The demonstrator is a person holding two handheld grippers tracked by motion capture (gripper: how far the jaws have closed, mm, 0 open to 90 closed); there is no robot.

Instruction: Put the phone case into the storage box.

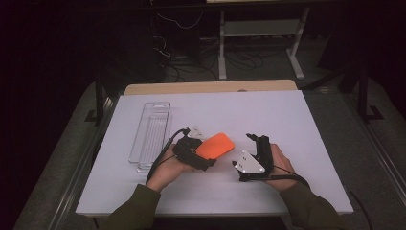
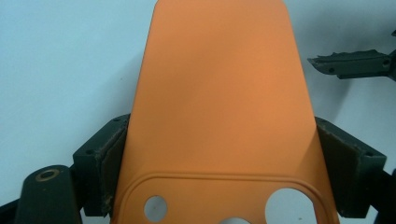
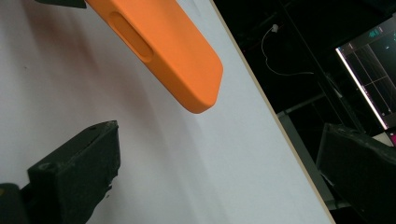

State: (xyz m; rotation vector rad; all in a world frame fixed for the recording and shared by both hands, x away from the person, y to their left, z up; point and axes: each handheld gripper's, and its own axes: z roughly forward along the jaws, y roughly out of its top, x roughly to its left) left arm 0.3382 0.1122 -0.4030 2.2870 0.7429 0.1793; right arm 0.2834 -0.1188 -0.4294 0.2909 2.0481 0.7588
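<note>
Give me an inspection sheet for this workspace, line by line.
Surface: white table top, wooden edge at the far side.
Job's things: orange phone case clamped at its camera end; clear plastic tray at left.
Clutter: small clear item beside the case, too small to identify.
Grippers: left gripper shut on the case; right gripper open, holding nothing.
Cables: black cable trails from the left gripper.
Surroundings: dark room, metal stand, floor wiring, lit screen.

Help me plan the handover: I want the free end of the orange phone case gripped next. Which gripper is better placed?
Right. The left gripper already clamps the orange phone case by its camera-cutout end, so it is occupied. The right gripper is open with nothing between its jaws, close beside the case's free end.
</note>
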